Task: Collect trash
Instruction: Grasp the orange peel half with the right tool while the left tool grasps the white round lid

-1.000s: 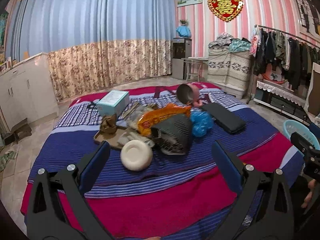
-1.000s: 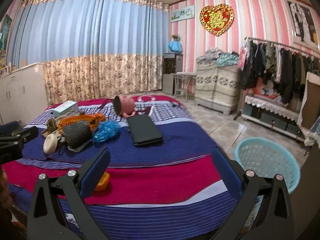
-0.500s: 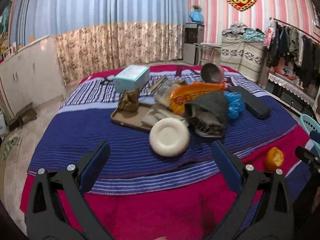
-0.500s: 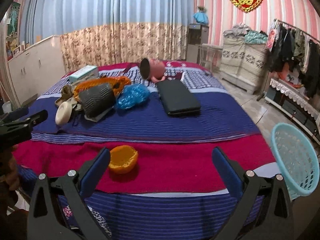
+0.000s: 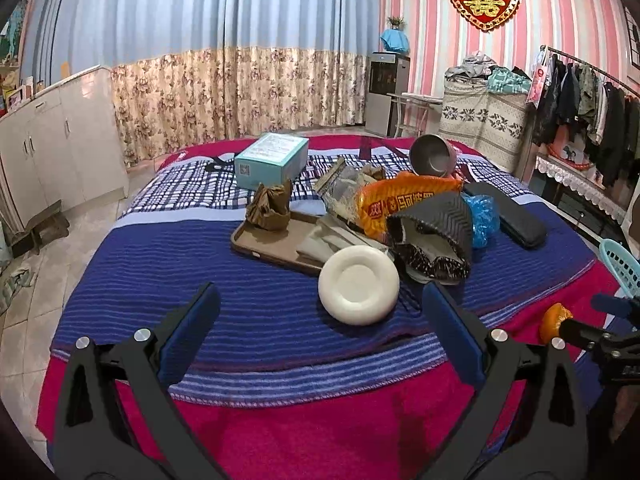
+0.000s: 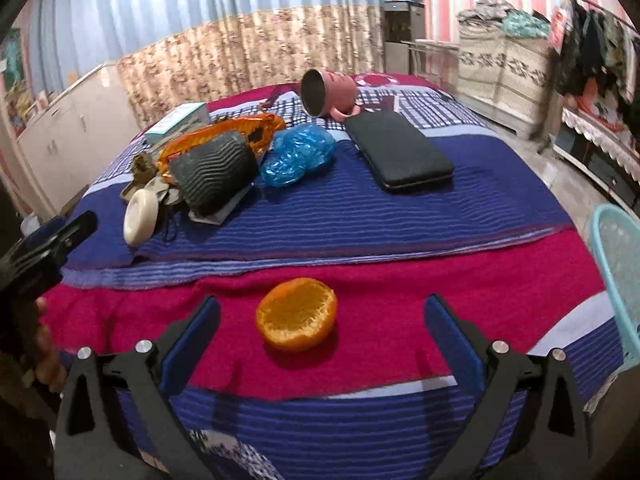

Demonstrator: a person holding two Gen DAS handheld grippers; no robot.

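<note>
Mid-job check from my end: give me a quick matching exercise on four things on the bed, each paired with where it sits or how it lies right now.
Things:
1. orange peel
2. pink mug
3. white round lid
4. blue plastic bag

Places or states:
A. tipped on its side, far end of the bed
B. on the red band, between the open right gripper fingers
C. crumpled, beside the black case
D. leaning at the near edge of the pile

Pairs: 1-B, 2-A, 3-D, 4-C

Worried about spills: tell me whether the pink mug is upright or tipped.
Tipped. The pink mug lies on its side on the bed, mouth facing the camera, handle down.
</note>
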